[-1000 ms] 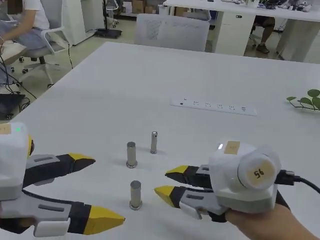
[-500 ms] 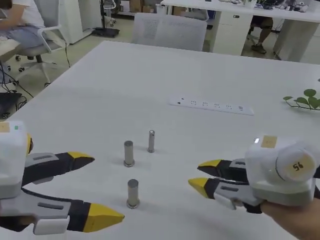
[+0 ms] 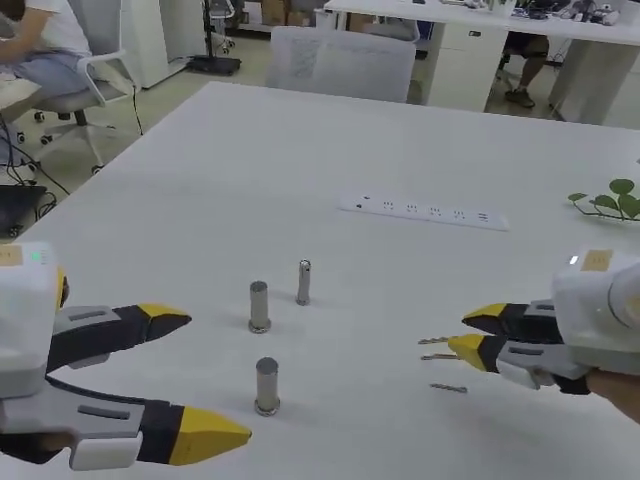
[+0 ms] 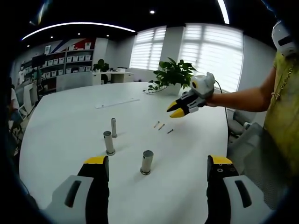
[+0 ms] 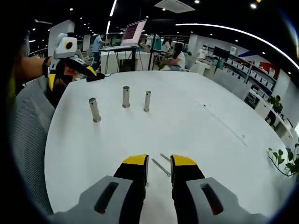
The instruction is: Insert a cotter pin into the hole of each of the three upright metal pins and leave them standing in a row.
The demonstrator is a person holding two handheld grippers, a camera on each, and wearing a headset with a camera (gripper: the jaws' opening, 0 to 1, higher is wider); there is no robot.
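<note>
- Three metal pins (image 3: 259, 305) stood upright on the white worktop (image 3: 400, 150) in a loose triangle, not yet a row, the nearest pin (image 3: 267, 385) at 6 o'clock of the other two
- Three cotter pins (image 3: 436, 356) lay flat at 3 o'clock of them, none inserted
- The right gripper (image 3: 463, 332) hovered at 3 o'clock of the cotter pins, jaws narrowly parted and empty, likely lined up to pick one
- The left gripper (image 3: 200, 378) hung at 8 o'clock of the metal pins, jaws spread wide, holding nothing, probably ready to steady a pin
</note>
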